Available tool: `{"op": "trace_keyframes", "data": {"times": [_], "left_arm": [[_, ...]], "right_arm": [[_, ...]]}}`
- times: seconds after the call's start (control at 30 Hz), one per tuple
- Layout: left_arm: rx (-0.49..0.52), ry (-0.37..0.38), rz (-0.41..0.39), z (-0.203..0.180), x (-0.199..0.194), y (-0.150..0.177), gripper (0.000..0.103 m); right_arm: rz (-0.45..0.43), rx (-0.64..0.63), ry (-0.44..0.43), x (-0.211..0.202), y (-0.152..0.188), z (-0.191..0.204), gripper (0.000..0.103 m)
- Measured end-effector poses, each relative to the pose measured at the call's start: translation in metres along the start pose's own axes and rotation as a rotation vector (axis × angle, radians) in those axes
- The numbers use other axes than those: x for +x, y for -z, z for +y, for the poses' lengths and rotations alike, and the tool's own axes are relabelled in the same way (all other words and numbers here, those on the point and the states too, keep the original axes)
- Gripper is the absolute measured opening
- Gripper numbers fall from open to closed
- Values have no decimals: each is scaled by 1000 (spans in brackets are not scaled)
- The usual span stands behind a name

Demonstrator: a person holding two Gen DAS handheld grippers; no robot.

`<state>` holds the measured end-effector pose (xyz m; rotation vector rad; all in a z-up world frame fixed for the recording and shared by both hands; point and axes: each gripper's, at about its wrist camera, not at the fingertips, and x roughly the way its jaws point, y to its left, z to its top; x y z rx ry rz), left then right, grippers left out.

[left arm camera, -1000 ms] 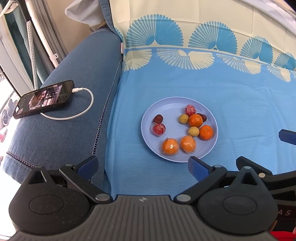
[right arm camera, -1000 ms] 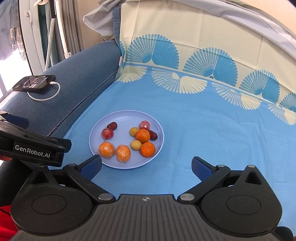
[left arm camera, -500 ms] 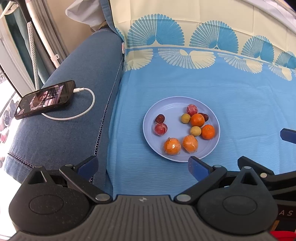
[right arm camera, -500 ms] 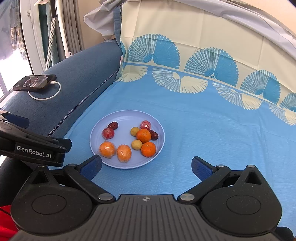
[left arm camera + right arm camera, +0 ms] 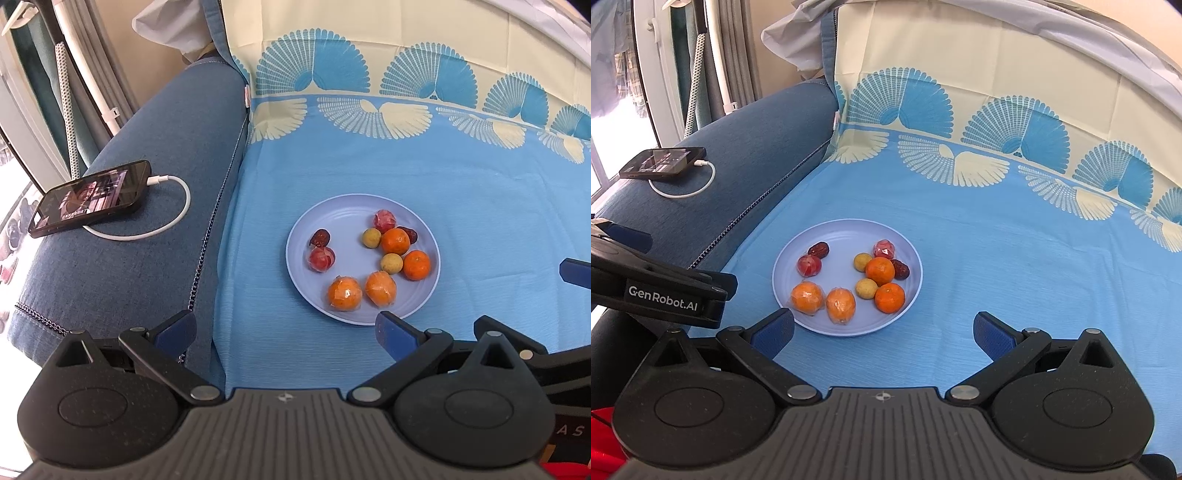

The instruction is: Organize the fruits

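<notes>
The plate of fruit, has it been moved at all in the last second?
No. The plate still lies on the blue cloth with its fruit arranged as before, no nearer the sofa seam; its slight drift in both views matches the background's.

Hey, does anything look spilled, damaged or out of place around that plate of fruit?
Nothing is spilled: all the fruit sits inside the plate. The kinds lie mixed together. The one thing that doesn't belong is a phone on its charging cable, lying on the denim cushion left of the plate.
</notes>
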<state>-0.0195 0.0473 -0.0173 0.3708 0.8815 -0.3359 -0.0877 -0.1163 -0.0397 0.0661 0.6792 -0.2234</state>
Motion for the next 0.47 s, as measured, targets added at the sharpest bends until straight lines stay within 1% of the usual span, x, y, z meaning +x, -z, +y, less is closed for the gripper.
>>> {"op": "trace_keyframes", "data": {"times": [0.3, 0.4, 0.47], "left_arm": [[-1, -2, -13, -1, -2, -1, 103], [11, -20, -34, -2, -4, -1, 103], [13, -23, -31, -3, -4, -1, 103]], "right_arm": [[2, -3, -4, 0, 0, 0, 102], [1, -5, -5, 0, 0, 0, 102], [1, -6, -9, 0, -1, -1, 102]]}}
